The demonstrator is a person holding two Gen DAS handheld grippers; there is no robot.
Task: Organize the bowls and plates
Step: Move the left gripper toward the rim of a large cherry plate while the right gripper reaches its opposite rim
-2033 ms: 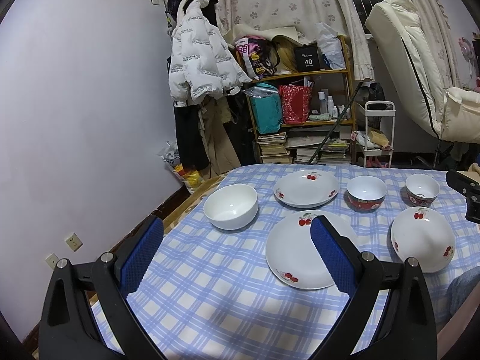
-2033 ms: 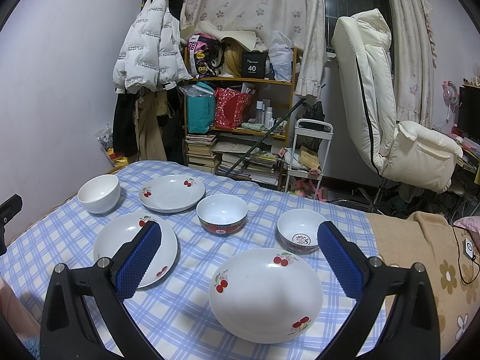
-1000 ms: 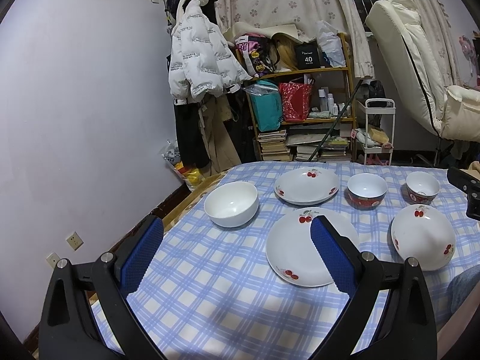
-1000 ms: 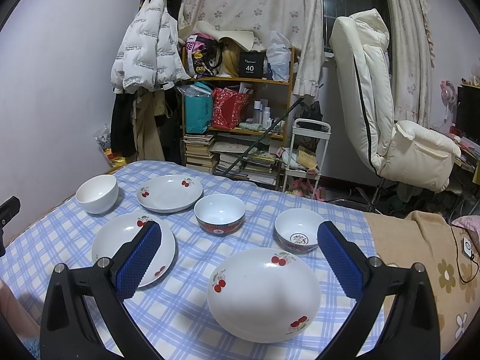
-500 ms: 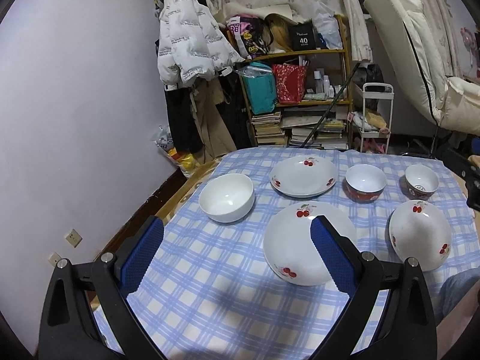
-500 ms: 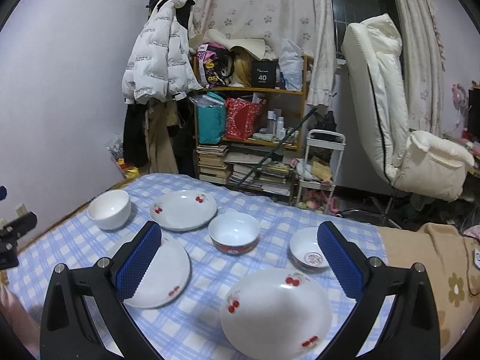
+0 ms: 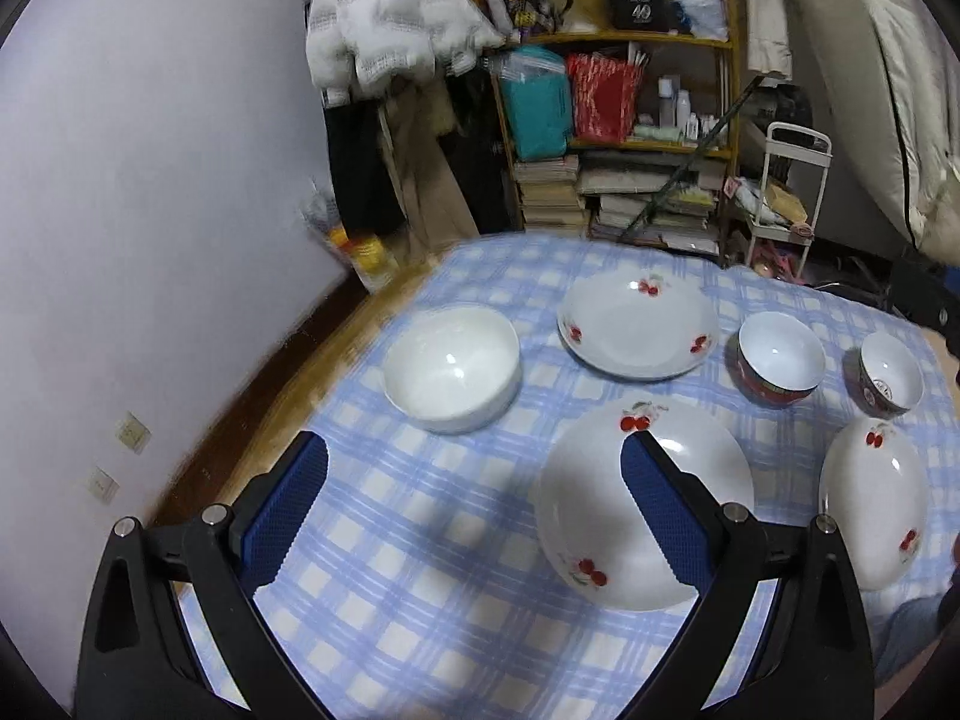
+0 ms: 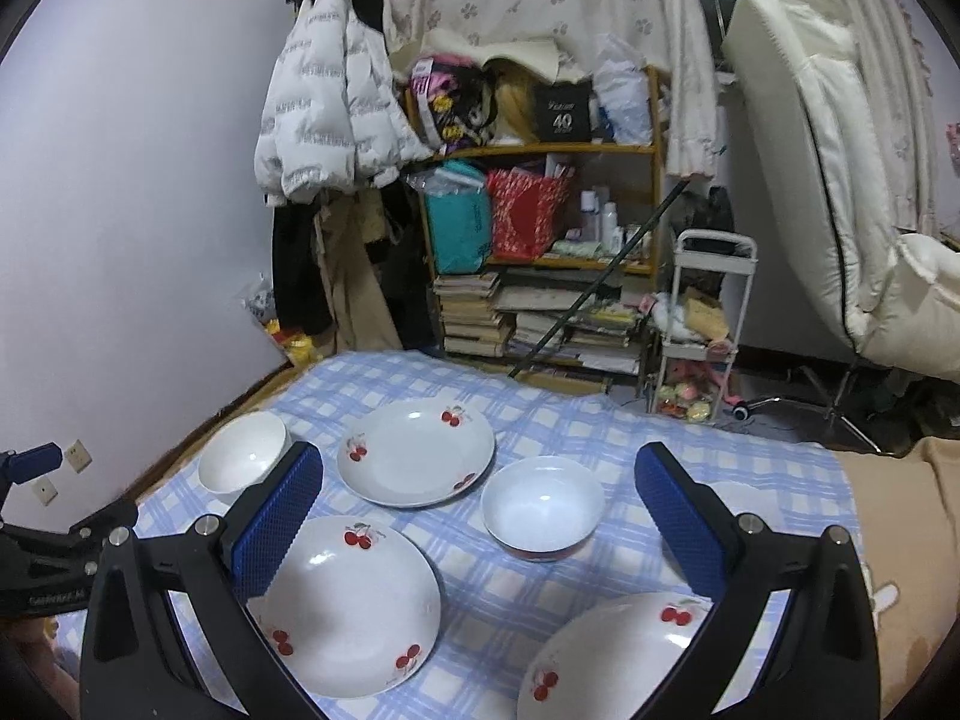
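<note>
On the blue checked tablecloth point(image 7: 420, 540) lie three white cherry-print plates: a far one point(image 7: 639, 327) point(image 8: 416, 453), a near middle one point(image 7: 600, 498) point(image 8: 354, 600) and a right one point(image 7: 873, 501) point(image 8: 618, 654). A plain white bowl point(image 7: 451, 369) point(image 8: 243, 459) stands at the left. A red-sided bowl point(image 7: 780, 357) point(image 8: 543, 507) and a smaller patterned bowl point(image 7: 891, 375) stand to the right. My left gripper point(image 7: 474, 510) is open and empty above the cloth, near the white bowl and middle plate. My right gripper point(image 8: 480, 516) is open and empty above the plates.
A cluttered shelf point(image 8: 540, 228) with books and bags, a white jacket point(image 8: 330, 114), a small white cart point(image 8: 702, 324) and a white recliner chair point(image 8: 840, 210) stand beyond the table's far edge. A wall point(image 7: 150, 210) runs along the left.
Both grippers have tilted down and moved forward over the table. The right gripper has swung left, so the small patterned bowl has left its view. Both stay open.
</note>
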